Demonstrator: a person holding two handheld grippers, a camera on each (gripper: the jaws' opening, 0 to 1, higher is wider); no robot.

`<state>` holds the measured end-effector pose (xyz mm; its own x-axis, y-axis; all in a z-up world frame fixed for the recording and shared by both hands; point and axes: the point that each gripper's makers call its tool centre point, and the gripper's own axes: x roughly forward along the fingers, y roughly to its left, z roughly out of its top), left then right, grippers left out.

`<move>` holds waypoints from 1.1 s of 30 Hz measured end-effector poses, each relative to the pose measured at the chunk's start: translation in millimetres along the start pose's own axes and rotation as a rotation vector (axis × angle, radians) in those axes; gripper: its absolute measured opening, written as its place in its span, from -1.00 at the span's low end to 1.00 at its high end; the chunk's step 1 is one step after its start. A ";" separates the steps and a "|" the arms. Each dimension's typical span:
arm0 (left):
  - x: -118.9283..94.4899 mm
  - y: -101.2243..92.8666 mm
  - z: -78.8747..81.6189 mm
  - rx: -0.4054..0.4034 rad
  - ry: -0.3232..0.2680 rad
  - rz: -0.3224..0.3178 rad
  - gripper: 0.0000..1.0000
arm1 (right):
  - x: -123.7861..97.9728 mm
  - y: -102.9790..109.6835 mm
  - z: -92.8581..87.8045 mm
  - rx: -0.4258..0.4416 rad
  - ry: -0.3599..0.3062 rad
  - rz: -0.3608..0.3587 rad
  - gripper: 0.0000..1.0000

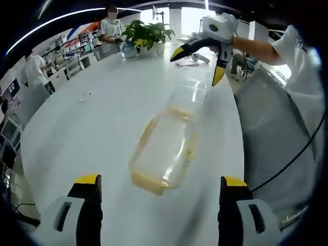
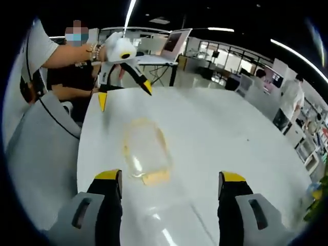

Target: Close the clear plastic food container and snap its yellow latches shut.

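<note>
Your left gripper (image 1: 160, 187) is spread wide, holding nothing; the clear plastic food container (image 1: 166, 154) lies on the white table (image 1: 77, 133) at frame centre, between and beyond its jaws. Your right gripper (image 2: 170, 184) is likewise released, with the container (image 2: 145, 151) just ahead, left of centre. A potted plant (image 1: 146, 33) stands upper centre.

White and black grippers with yellow tips are seen: left gripper (image 1: 161, 192), right gripper (image 2: 171, 187). A white short sleeve (image 1: 294, 48) is worn.
</note>
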<state>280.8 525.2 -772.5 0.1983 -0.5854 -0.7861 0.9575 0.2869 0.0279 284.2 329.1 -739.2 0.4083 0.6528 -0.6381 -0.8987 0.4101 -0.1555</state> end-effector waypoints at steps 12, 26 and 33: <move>21.9 11.3 -12.7 0.113 0.127 -0.076 0.55 | 37.7 18.1 -8.9 -0.093 0.108 0.155 0.43; 36.4 14.1 -26.0 0.118 0.192 -0.164 0.23 | 64.6 28.9 -29.6 -0.111 0.192 0.275 0.27; 41.6 17.1 -24.8 0.137 0.186 -0.179 0.16 | 76.8 30.2 -40.2 -0.162 0.239 0.313 0.15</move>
<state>300.2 524.6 -820.1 -0.0063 -0.4648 -0.8854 0.9957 0.0787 -0.0484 282.0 366.0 -823.2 0.0806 0.5562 -0.8271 -0.9947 0.0976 -0.0313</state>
